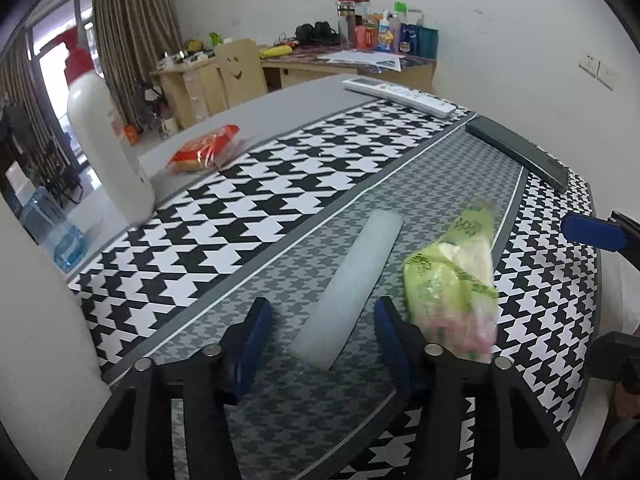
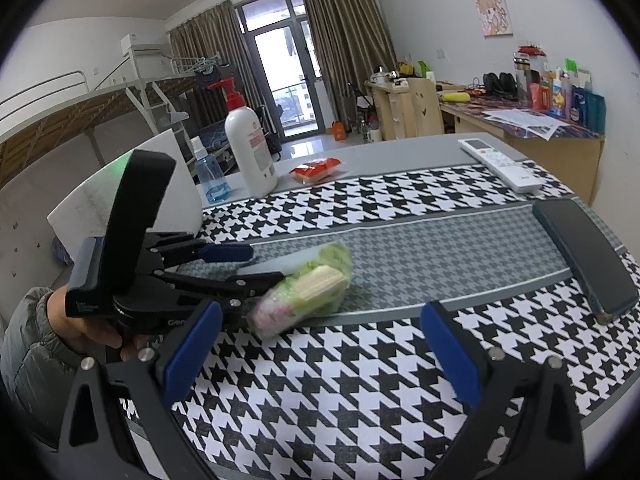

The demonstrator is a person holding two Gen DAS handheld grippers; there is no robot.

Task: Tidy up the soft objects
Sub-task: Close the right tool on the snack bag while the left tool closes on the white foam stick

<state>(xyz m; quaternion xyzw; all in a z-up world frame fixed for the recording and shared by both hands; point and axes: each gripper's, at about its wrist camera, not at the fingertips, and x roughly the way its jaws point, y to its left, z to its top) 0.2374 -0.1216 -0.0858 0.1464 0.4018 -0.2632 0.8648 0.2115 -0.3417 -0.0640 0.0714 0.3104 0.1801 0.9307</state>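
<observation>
Foam strip (image 1: pixel 348 288) lay on the bench's (image 1: pixel 304 104) grey band between your left claw's (image 1: pixel 320 320) parted pads, untouched; green tissue pack (image 2: pixel 308 292) sat just beside it; your right claw (image 2: pixel 320 352) hung released over checkered cloth.

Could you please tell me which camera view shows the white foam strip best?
The left wrist view: the white foam strip lies there in full on the grey band of the table mat, its near end between the left gripper fingers, untouched. In the right wrist view that gripper and the green bag hide nearly all of it.
</observation>
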